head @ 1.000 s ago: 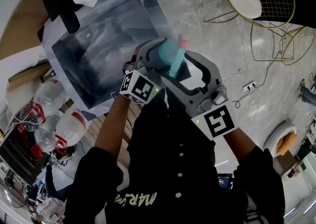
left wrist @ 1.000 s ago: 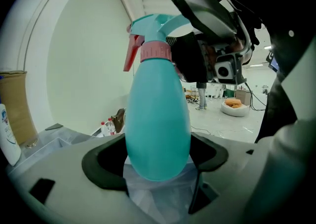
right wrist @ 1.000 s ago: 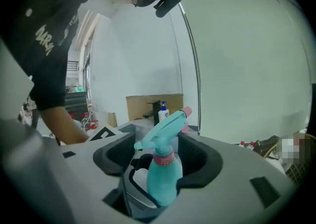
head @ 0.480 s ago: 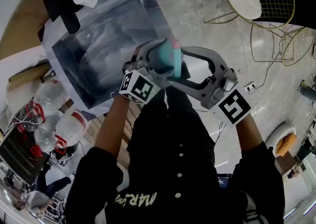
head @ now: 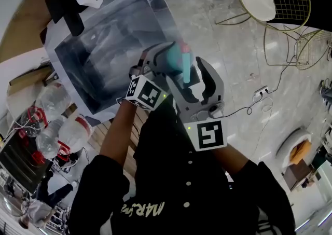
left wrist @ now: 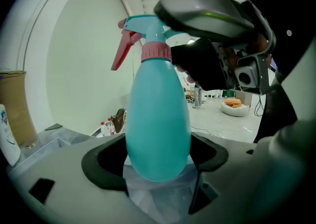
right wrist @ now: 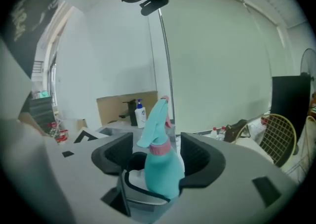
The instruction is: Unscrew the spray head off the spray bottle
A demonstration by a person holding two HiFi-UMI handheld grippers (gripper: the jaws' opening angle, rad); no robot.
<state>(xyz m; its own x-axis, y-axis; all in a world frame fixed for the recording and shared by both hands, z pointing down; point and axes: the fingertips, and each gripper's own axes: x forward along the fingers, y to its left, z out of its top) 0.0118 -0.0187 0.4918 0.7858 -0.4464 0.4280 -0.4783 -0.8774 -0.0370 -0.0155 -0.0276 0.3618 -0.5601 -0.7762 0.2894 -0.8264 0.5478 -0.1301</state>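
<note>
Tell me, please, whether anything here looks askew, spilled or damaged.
Nothing stands out: the teal spray bottle sits straight in the left claw, its spray head seated on the pink collar, and no spill or damage shows.

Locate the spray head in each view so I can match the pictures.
Head view: spray head at centre, a little above the middle.
Left gripper view: upper centre-left, its pink trigger pointing left.
Right gripper view: centre, just below the middle.
Shared landmark: the teal bottle body it sits on, also at and.
</note>
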